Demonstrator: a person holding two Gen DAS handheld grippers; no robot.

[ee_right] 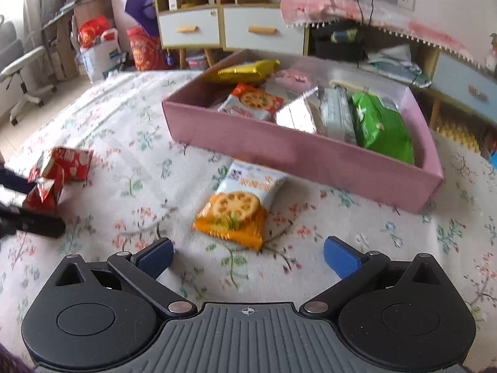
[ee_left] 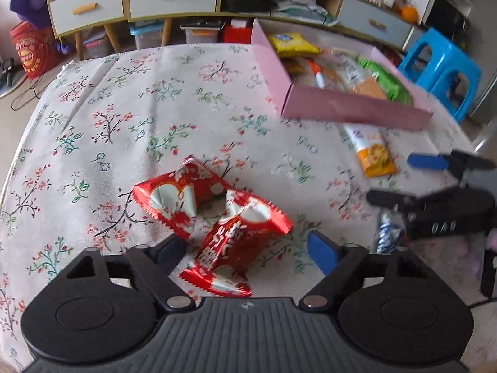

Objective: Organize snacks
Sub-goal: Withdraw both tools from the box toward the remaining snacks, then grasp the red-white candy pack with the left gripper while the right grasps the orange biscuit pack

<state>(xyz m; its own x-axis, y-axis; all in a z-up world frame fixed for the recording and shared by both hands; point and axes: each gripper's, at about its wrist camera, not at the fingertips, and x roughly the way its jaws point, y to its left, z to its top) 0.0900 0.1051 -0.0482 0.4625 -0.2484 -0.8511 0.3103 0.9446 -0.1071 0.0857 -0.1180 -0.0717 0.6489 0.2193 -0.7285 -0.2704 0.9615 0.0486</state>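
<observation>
Beyond the desk point(ee_right: 149, 143), spread with a floral cloth: a cabinet point(ee_right: 230, 28) with white drawers, a red bag point(ee_right: 144, 51) on the floor, a white chair point(ee_right: 21, 77) at left, a blue stool point(ee_left: 441, 68) at right in the left wrist view. Nothing lay between either gripper and the packets just ahead of it.

On the desk sat a pink box point(ee_right: 279, 152), open-topped. Inside it: a yellow packet point(ee_right: 245, 70) at the back, a cracker packet point(ee_right: 253, 102) with an orange corner, silver wrappers point(ee_right: 316, 113) in the middle, a green packet point(ee_right: 383, 127) at the right end.

Just in front of the box, touching or nearly touching its front wall, lay a second cracker packet point(ee_right: 239, 205), white and orange, printed with a round biscuit. Further left on the cloth lay two red packets point(ee_left: 214, 220), crinkled foil with white patches, touching each other. A small blue-and-white wrapper point(ee_left: 386, 233) lay beside the right gripper in the left wrist view.

Left gripper point(ee_left: 245, 248): jaws spread wide, blue pads either side of the nearer red packet, not pinching it. Right gripper point(ee_right: 247, 256): jaws spread wide, holding nothing, just short of the orange packet.
</observation>
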